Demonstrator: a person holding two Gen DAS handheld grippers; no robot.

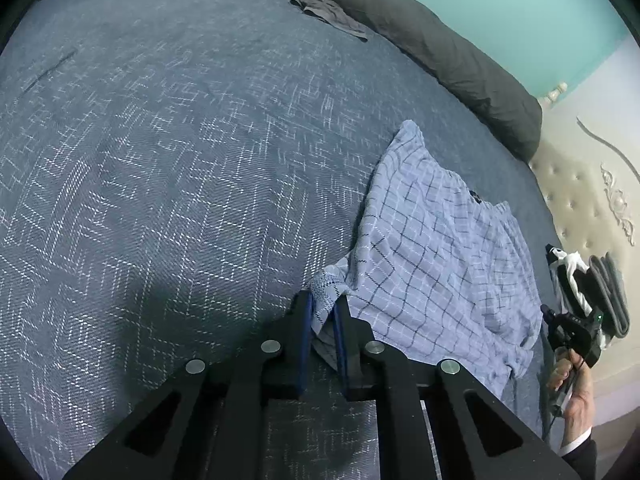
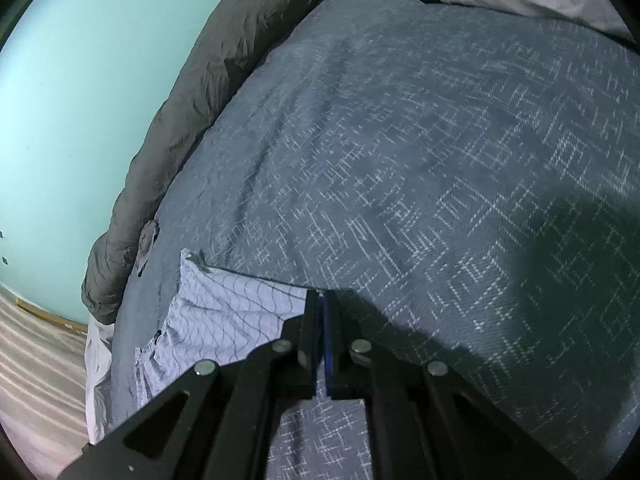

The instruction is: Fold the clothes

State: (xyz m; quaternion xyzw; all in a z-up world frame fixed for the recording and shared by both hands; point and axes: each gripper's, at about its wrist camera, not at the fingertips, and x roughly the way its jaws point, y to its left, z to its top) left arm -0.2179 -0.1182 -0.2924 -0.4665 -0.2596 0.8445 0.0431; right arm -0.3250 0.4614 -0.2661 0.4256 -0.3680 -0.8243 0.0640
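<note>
Checked shorts [image 1: 436, 264] are laid flat on the bed [image 1: 180, 160]. One corner is pinched in the left gripper [image 1: 322, 308], jaws nearly closed on cloth; another in the right gripper [image 2: 321, 300], jaws fully closed. Garment is spanned between both.

The left gripper [image 1: 323, 308] pinches a corner of the checked shorts [image 1: 440, 264] at lower centre; the shorts lie rightward on the bed [image 1: 160, 160].

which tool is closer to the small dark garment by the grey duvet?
Neither clearly: both tools, left and right, grip the checked shorts, far from the dark garment.
</note>
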